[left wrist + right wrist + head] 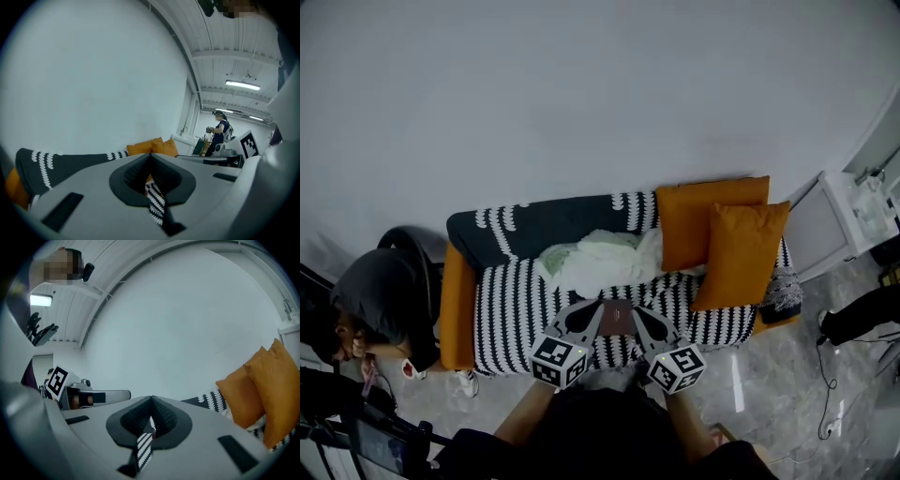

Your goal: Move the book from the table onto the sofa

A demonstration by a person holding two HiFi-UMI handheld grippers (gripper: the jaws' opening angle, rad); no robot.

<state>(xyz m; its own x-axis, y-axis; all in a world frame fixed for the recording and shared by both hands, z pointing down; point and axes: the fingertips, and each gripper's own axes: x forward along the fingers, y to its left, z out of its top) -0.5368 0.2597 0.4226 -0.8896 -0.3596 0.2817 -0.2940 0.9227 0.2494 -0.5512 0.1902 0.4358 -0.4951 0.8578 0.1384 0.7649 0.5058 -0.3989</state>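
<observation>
The left gripper [598, 306] and the right gripper [636, 311] both have their jaws pressed together on nothing. They flank the book [616, 319], which seems to lie flat on the sofa [511, 309] seat, so they should draw straight up and clear without nudging it. Its long axis appears to run front to back, one short end towards the white cloth [595, 262].

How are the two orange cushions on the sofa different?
The back cushion lies wide against the backrest; the front cushion stands taller and tilted. The front cushion shows whole and covers part of the back cushion. Both are plain orange, on the sofa.
</observation>
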